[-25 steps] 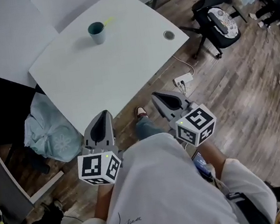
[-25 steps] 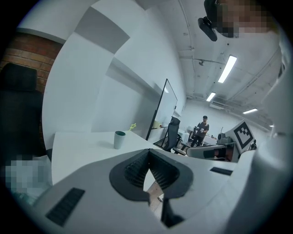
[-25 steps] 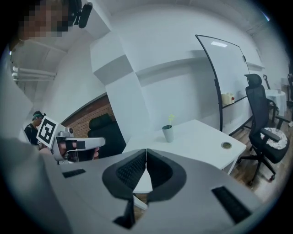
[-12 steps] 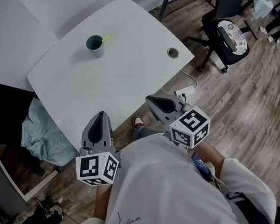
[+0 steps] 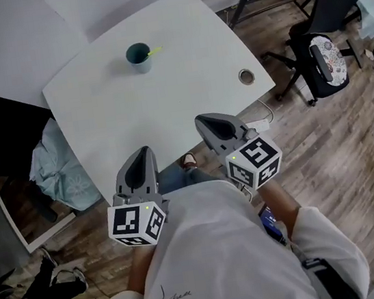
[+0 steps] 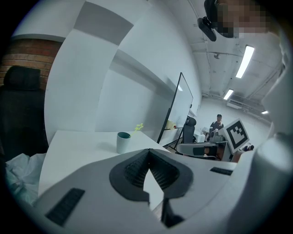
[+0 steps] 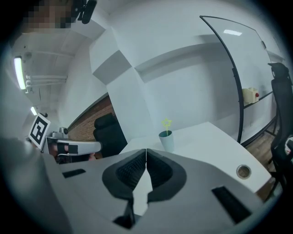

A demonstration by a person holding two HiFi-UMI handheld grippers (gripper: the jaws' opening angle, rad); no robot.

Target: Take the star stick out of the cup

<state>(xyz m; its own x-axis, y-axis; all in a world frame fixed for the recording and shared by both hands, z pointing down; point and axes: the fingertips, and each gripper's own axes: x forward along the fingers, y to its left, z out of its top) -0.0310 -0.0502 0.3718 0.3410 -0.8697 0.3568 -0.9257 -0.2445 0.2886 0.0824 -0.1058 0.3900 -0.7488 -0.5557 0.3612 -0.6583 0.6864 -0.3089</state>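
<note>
A teal cup (image 5: 138, 57) stands at the far side of the white table (image 5: 133, 111). A thin yellow-green star stick (image 5: 153, 50) leans out of the cup (image 6: 123, 142); the star (image 7: 166, 122) shows above the cup (image 7: 167, 140) in the right gripper view. My left gripper (image 5: 139, 160) is shut and empty at the table's near edge. Beside it my right gripper (image 5: 205, 121) is shut and empty too. Both are far short of the cup.
A round cable hole (image 5: 246, 76) sits near the table's right corner. A black office chair (image 5: 319, 57) and a power strip (image 5: 260, 126) are on the wood floor at right. A light-blue bag (image 5: 59, 171) lies left of the table. A whiteboard stand (image 6: 176, 107) rises behind.
The head view has shifted, so the table and cup sit slightly lower and to the right. Both grippers stay shut and close to my body.
</note>
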